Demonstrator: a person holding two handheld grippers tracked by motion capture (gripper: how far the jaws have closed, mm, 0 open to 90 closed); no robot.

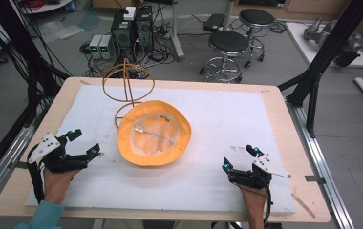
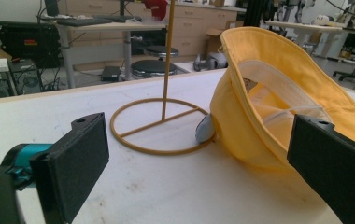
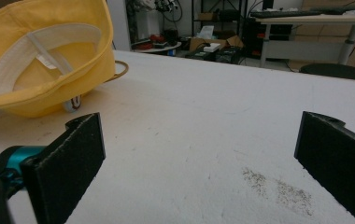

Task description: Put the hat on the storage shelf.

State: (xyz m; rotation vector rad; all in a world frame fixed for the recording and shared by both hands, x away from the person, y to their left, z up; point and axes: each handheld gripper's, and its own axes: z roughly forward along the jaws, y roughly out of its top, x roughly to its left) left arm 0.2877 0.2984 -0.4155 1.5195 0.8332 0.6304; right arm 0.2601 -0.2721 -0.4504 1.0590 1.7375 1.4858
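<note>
Two hands are resting near the worktop's (image 1: 275, 102) front edge, each holding a hand-held gripper with its jaws spread wide and empty. Ahead and to the right of the left hand-held gripper (image 1: 84, 143), a yellow hat (image 1: 154, 133) is lying brim up, partly over the ring base of a wire stand (image 1: 127, 83). To the left of the right hand-held gripper (image 1: 239, 158), bare white surface is lying open up to the hat, while the worktop's right edge is running near its other side.
</note>
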